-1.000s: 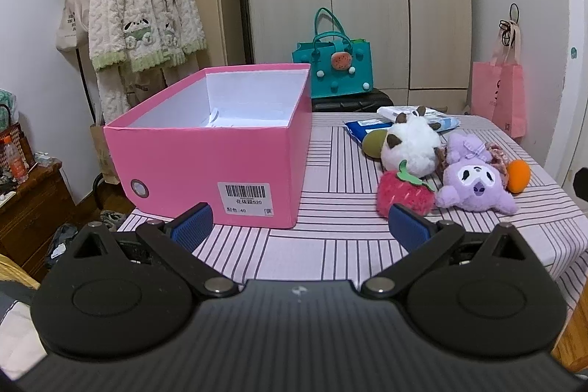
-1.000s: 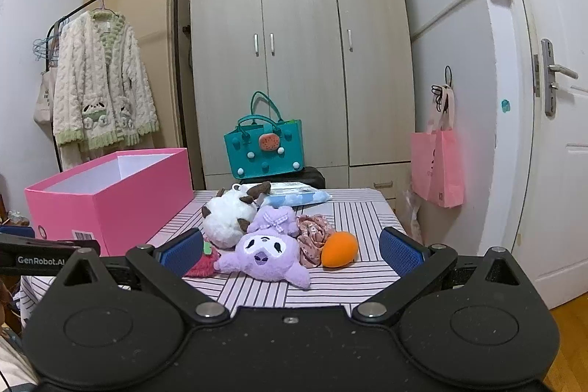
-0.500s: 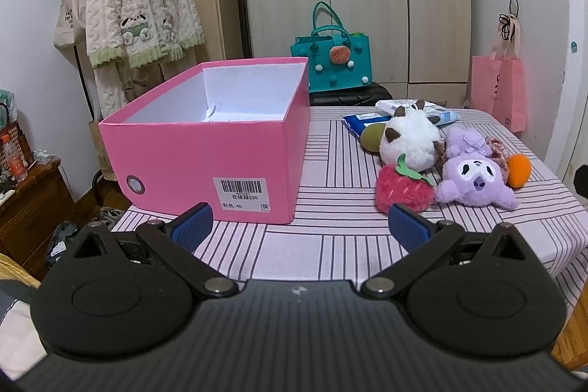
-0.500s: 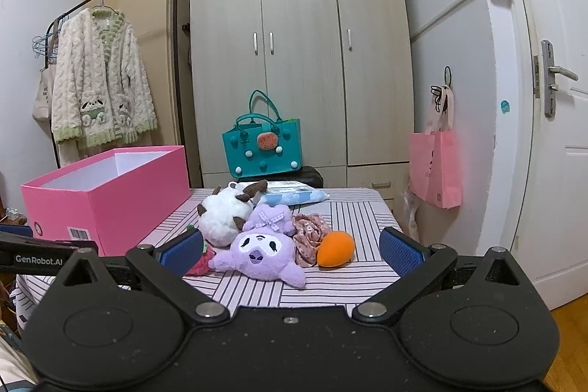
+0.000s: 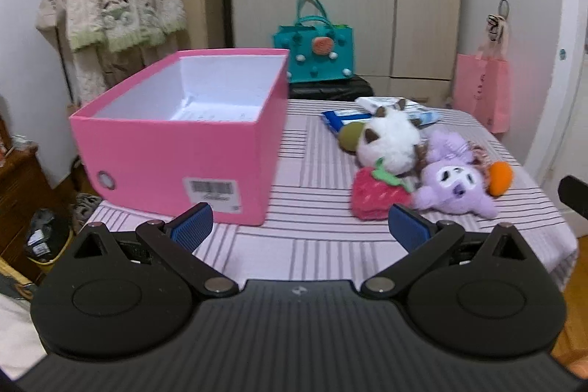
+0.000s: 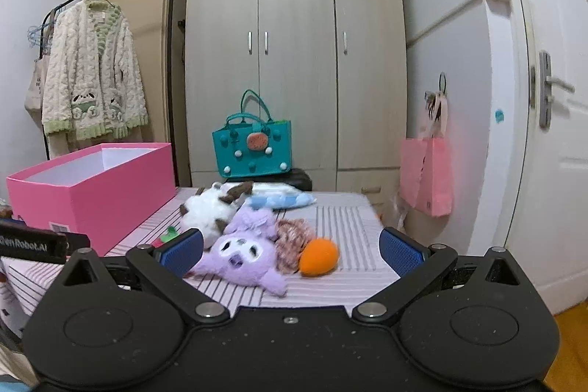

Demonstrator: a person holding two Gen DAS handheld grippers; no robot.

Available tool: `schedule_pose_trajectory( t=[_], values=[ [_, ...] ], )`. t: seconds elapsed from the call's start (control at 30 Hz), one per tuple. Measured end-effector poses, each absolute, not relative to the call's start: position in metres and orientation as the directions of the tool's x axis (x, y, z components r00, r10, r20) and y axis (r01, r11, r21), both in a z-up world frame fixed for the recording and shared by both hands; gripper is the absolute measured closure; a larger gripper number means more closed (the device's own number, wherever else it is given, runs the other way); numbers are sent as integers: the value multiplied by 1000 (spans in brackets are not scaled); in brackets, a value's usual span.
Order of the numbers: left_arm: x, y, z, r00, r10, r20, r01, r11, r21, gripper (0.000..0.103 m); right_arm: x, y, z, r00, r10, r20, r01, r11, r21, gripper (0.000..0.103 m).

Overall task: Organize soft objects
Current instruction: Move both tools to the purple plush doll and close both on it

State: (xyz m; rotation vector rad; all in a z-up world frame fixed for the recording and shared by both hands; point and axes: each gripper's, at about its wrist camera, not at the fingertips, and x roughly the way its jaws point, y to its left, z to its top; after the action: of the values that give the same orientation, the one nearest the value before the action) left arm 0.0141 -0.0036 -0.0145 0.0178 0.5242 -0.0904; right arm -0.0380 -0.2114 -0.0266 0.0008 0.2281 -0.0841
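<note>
Purple plush (image 6: 242, 254) now sits nearer the right tongs (image 6: 292, 250); both tongs, left (image 5: 299, 226) included, stay apart.

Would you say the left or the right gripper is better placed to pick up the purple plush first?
Right, probably. The open right gripper already frames the purple plush between its fingers. The open left gripper faces bare tablecloth between the pink box and the toys, with the plush off to its right.

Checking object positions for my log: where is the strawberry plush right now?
In the left wrist view, the strawberry lies on the table right of the pink box, touching the white plush and beside the purple plush.
</note>
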Motion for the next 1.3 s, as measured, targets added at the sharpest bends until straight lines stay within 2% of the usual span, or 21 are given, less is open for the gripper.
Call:
schedule_pose_trajectory(
  t=[0.13,0.23,0.33,0.47,0.63,0.8,0.9,1.03,1.13,1.23,1.3],
  values=[
    [19,-15,0,874,-111,-474,140,990,26,0,-32,-230,-14,978,-57,-200,63,998,21,0],
    [23,-26,11,890,-127,-438,175,982,71,0,-11,-243,-12,949,-78,-306,82,997,0,0],
    [34,-36,21,880,-186,-437,237,970,63,0,1,-249,-17,939,-53,-339,51,999,-16,0],
    [52,-50,24,858,-240,-455,292,955,45,0,16,-250,-30,920,97,-380,-75,995,73,0],
    [78,-70,15,789,-353,-503,397,918,-21,0,38,-238,-53,890,197,-412,-174,980,92,5],
    [91,-88,2,755,-406,-515,470,883,-6,0,53,-230,-74,863,292,-412,-274,956,105,10],
    [98,-100,-7,725,-441,-529,533,846,27,3,57,-227,-80,860,314,-402,-305,948,90,13],
    [100,-114,-14,707,-469,-529,587,807,69,3,74,-229,-87,838,313,-447,-294,949,113,16],
    [113,-120,-22,656,-484,-579,608,794,25,4,79,-229,-89,842,307,-443,-305,949,77,17],
    [125,-121,-30,618,-482,-621,611,792,-7,9,80,-227,-91,846,307,-437,-320,946,45,20],
    [130,-124,-35,611,-462,-643,610,792,11,15,80,-225,-93,843,311,-438,-329,944,36,30]
  ],
)
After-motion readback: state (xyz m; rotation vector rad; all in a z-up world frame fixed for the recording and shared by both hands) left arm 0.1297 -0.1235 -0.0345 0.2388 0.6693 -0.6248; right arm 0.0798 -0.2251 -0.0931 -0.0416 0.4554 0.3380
